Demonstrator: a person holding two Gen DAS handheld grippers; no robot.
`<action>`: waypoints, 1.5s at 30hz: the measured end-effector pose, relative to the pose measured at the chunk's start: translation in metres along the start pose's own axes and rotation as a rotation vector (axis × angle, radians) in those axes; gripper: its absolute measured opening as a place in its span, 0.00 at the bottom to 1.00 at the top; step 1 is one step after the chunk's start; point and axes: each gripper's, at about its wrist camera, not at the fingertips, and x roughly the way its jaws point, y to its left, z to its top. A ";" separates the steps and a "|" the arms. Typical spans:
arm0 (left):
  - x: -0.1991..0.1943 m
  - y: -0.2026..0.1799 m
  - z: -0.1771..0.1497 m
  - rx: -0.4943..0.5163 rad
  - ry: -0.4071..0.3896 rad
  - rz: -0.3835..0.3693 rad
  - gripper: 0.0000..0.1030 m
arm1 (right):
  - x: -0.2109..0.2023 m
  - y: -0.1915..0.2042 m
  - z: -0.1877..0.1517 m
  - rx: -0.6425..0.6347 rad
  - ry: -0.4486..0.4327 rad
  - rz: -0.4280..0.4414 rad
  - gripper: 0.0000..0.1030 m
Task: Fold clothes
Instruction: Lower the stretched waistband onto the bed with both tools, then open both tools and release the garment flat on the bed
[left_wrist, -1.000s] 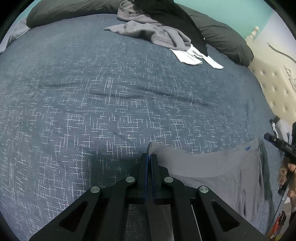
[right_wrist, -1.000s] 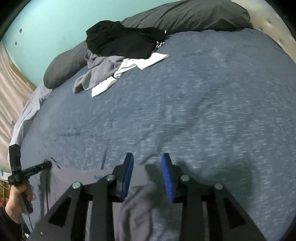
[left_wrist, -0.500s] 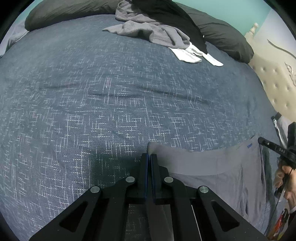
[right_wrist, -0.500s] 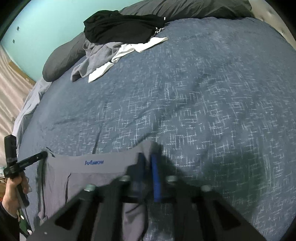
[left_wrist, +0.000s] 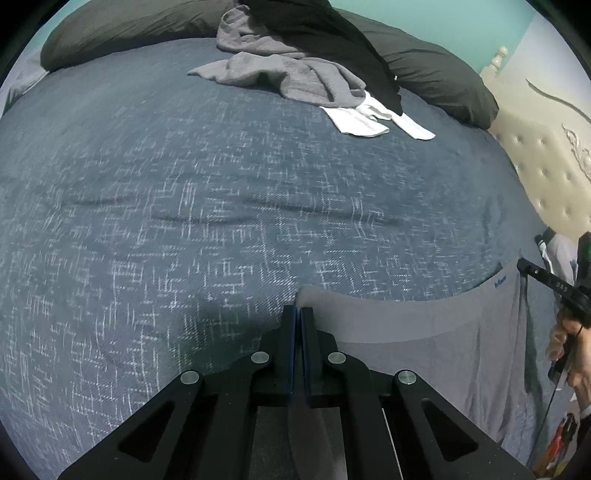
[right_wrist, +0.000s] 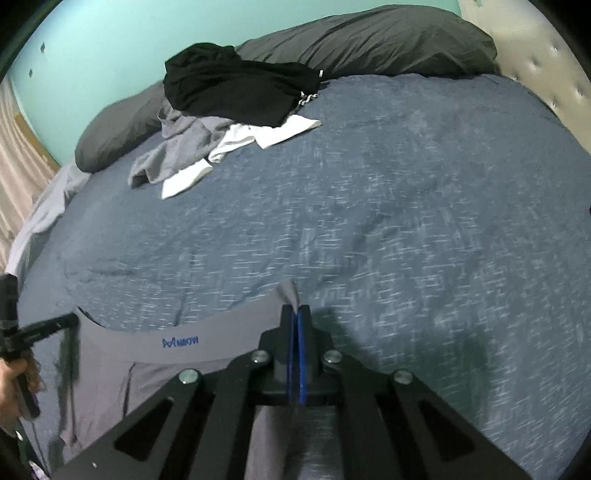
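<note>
A pair of grey underpants (left_wrist: 424, 332) (right_wrist: 166, 354) with blue lettering on the waistband hangs stretched between both grippers, just above the near part of the blue bedspread (left_wrist: 221, 184). My left gripper (left_wrist: 298, 314) is shut on one waistband corner. My right gripper (right_wrist: 296, 314) is shut on the other corner, a tip of fabric poking out above its fingers. In the left wrist view the other gripper and the hand holding it (left_wrist: 569, 332) sit at the right edge. The garment's lower part drops out of view.
A heap of clothes lies at the far end of the bed: a black garment (right_wrist: 236, 85), a grey one (right_wrist: 173, 147) and white pieces (right_wrist: 236, 144). Dark pillows (right_wrist: 369, 40) lie behind it. A tufted headboard (left_wrist: 546, 162) stands to the right.
My right gripper went from open over the waistband to shut on its corner. Both grippers have since lifted the waistband taut. The left gripper stayed shut throughout.
</note>
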 end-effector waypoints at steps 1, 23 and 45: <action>0.001 0.000 0.002 -0.003 0.004 0.000 0.03 | 0.003 -0.001 0.000 -0.002 0.009 -0.006 0.01; -0.073 0.027 -0.057 -0.145 -0.040 -0.085 0.41 | -0.068 -0.028 -0.071 0.296 -0.002 0.094 0.32; -0.088 -0.009 -0.174 -0.174 -0.088 -0.051 0.42 | -0.084 -0.005 -0.175 0.485 -0.002 0.179 0.32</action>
